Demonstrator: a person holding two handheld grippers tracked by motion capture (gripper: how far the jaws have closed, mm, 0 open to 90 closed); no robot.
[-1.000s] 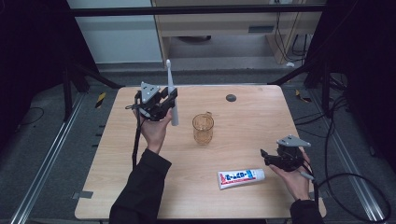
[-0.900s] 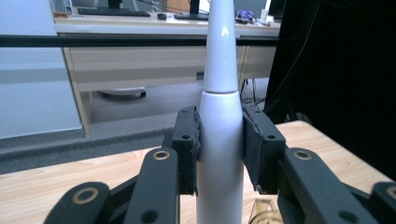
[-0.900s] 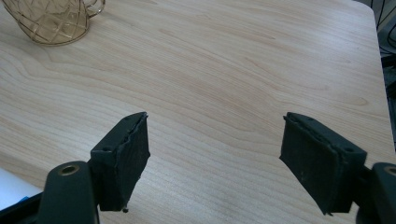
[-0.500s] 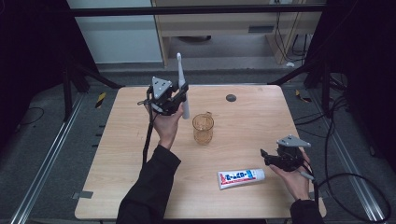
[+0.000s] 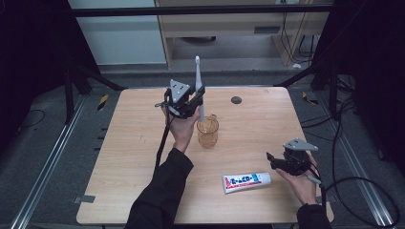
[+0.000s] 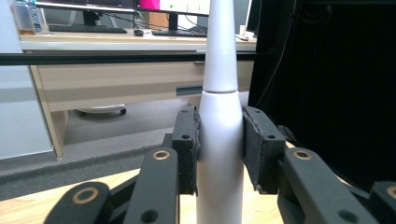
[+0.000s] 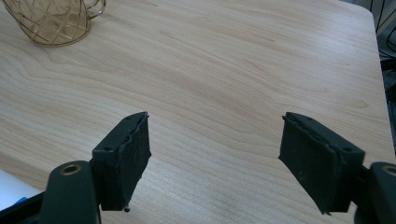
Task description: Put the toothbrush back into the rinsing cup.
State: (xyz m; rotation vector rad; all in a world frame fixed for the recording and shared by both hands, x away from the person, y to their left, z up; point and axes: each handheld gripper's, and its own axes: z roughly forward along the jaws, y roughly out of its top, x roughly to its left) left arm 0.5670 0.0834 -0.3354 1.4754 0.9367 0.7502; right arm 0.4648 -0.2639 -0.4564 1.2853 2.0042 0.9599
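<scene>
A white electric toothbrush (image 5: 198, 90) stands upright just above the centre of the high view, pinched at its thick handle by the left gripper (image 5: 190, 99); in the left gripper view both black pads (image 6: 187, 140) press against the handle (image 6: 219, 154) on either side, with the slimmer neck rising out of the top of the frame. The lower end of the toothbrush hangs at the rim of an amber glass mug (image 5: 208, 132) at mid-frame, apparently just behind and above its opening; whether it touches the glass cannot be told. The pick-up therefore appears complete, and what seems to remain is lowering the brush into the mug and letting go. A toothpaste tube (image 5: 246, 182) lies flat on the wooden table (image 5: 133, 157) at lower right of centre, untouched. Just to its right the right gripper (image 5: 273, 160) rests in the person's hand low over the table, its jaws spread wide and empty, as the right gripper view confirms (image 7: 212, 154). A small dark round object (image 5: 236, 100) lies near the table's far edge.
</scene>
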